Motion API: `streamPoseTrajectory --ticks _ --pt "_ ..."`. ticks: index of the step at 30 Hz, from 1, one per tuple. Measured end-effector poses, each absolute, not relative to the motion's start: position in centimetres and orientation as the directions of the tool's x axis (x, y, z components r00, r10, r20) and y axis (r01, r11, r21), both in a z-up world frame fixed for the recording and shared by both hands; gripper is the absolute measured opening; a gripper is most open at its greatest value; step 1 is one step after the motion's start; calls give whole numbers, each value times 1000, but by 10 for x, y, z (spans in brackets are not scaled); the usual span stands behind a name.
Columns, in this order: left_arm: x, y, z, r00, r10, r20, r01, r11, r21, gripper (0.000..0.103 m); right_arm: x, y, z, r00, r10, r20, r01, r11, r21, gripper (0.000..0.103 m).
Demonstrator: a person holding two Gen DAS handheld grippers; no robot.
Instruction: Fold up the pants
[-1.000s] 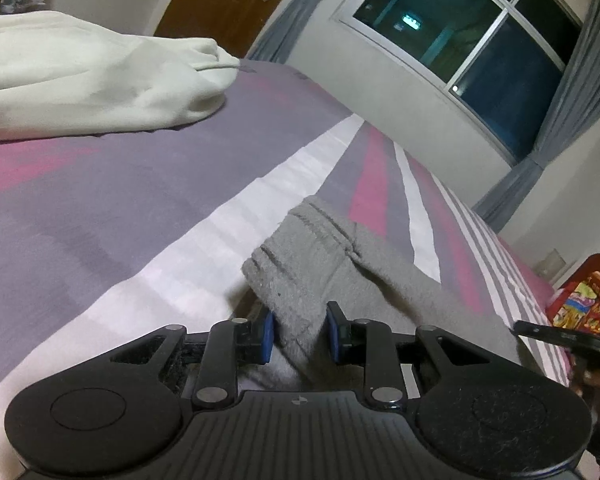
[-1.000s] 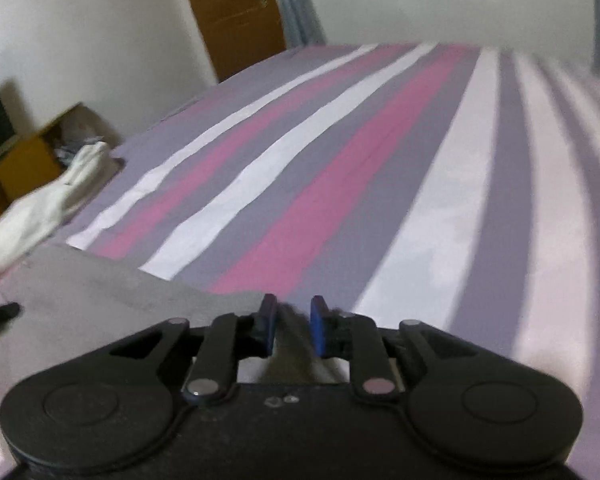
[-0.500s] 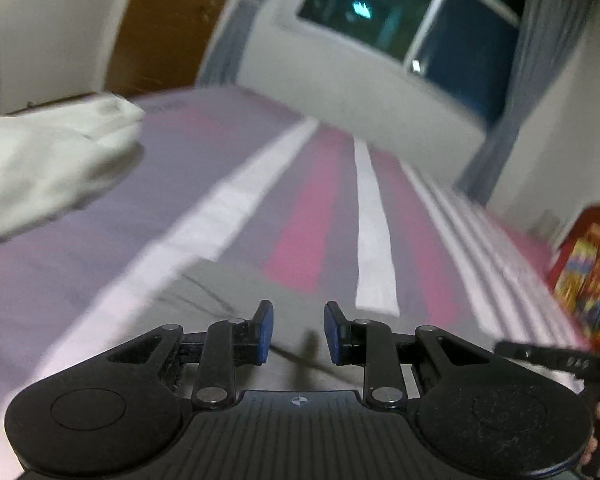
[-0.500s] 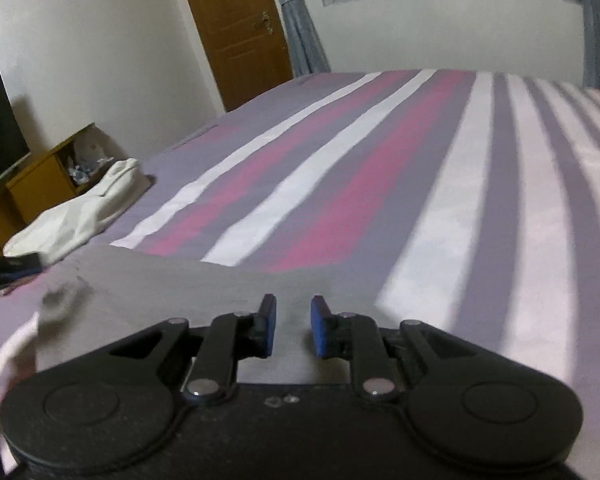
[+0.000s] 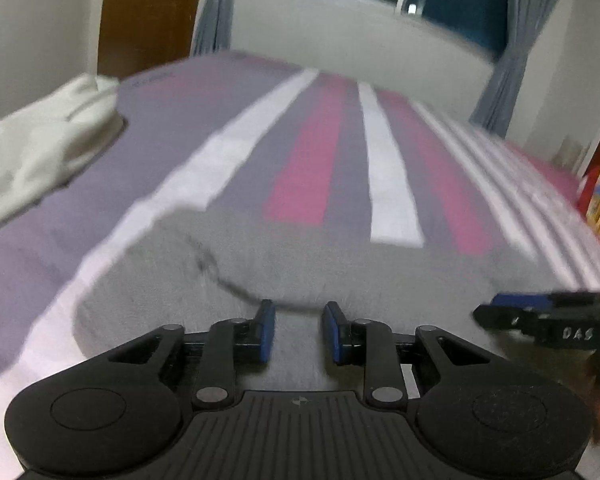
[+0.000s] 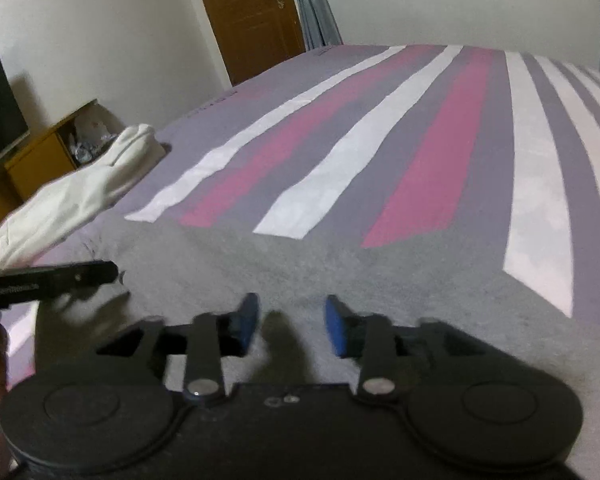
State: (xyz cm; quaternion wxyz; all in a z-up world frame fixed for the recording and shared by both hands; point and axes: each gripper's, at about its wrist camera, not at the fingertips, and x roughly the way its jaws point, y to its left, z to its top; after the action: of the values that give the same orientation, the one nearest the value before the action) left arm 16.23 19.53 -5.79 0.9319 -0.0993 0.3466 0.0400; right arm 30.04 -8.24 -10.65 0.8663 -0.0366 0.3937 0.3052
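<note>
Pants (image 5: 340, 264), grey, lie spread flat on the striped bed (image 6: 420, 128), nearer us than the cream garment (image 6: 80, 196) bunched at the bed's left edge. Our left tongs (image 5: 298, 330) are down at the near hem, jaws narrow, grey cloth between the blue pads, though we cannot tell whether they pinch it. Our right tongs (image 6: 292, 322) have just been opening; their jaws stand apart over the cloth, nothing gripped. Beyond the bed, a brown door (image 6: 252, 12) and a dark window (image 5: 452, 0).
</note>
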Motion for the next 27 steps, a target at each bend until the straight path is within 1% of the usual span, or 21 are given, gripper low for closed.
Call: streamPoseTrajectory --ticks 4,7,10,11,12,13,15,17,19,20,21,22,23,24,27 --pt "157 188 -59 760 12 -650 -138 980 -143 27 300 -79 -106 498 469 -730 -567 813 135 48" --pt "157 187 -59 759 12 -651 -138 980 -143 28 297 -78 -107 500 454 -738 -569 814 115 53" --pt "156 187 -58 756 9 -654 -133 981 -140 28 292 -70 -109 495 435 -752 -584 808 83 68" --pt "157 188 -58 755 9 -656 -131 982 -138 28 291 -66 -110 485 429 -762 -597 799 70 79" --pt "157 188 -57 753 8 -658 -130 982 -137 28 288 -61 -110 476 421 -772 -612 789 52 83" --pt "157 188 -57 751 7 -660 -129 982 -137 28 283 -58 -109 483 417 -770 -621 783 35 83" --pt "154 188 -55 749 4 -663 -127 982 -137 28 275 -64 -102 525 419 -741 -621 784 4 68" --pt "147 184 -49 758 -15 -653 -97 986 -135 28 269 -81 -95 567 418 -709 -589 808 5 67" --pt "138 179 -44 770 -42 -637 -58 989 -135 28 267 -110 -93 573 416 -706 -547 835 48 59" --pt "132 175 -43 774 -56 -630 -38 990 -134 28 264 -128 -93 577 402 -711 -524 850 55 53" --pt "127 172 -42 776 -66 -627 -19 992 -128 29 260 -147 -93 589 380 -714 -500 865 48 51" --pt "124 169 -43 770 -70 -634 -6 993 -117 34 255 -166 -92 602 355 -715 -471 881 41 49" --pt "121 166 -46 760 -73 -646 4 994 -108 37 251 -188 -91 613 334 -716 -440 897 42 43" --pt "118 164 -49 751 -75 -656 8 995 -104 41 247 -212 -91 626 305 -718 -402 915 37 39" --pt "111 159 -52 746 -75 -662 5 994 -107 45 239 -293 -89 668 167 -725 -228 974 15 36"
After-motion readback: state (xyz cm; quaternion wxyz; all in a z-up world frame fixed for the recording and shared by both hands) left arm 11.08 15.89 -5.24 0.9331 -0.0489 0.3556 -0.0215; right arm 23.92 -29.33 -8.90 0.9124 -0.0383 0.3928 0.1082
